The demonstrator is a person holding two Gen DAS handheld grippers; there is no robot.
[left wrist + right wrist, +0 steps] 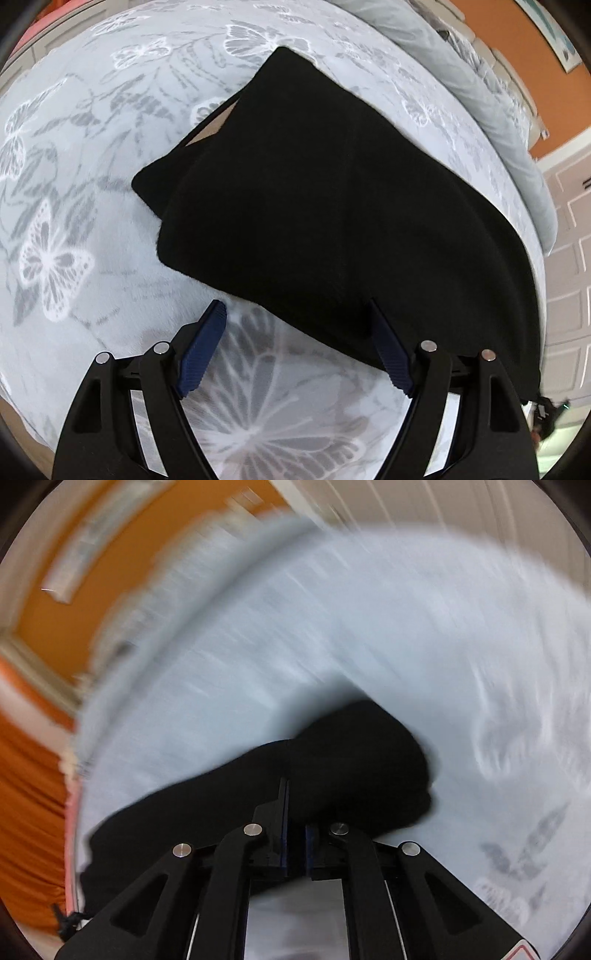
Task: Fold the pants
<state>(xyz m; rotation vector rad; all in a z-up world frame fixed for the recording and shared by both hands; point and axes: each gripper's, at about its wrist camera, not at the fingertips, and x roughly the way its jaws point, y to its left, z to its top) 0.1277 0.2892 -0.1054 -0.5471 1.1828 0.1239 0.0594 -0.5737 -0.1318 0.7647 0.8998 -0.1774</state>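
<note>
Black pants lie folded on butterfly-print bed. Left gripper jaws wide apart, empty, at the near hem. Right gripper jaws pinched closed on pants; view blurred

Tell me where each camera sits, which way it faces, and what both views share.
Left wrist: on the open left gripper, looking down at folded black fleece pants on the pale butterfly-print blanket.
Right wrist: on the right gripper, motion-blurred; its blue pads look nearly closed against the pants' edge, grip unclear.
Shared: pants, blanket, orange wall.
</note>
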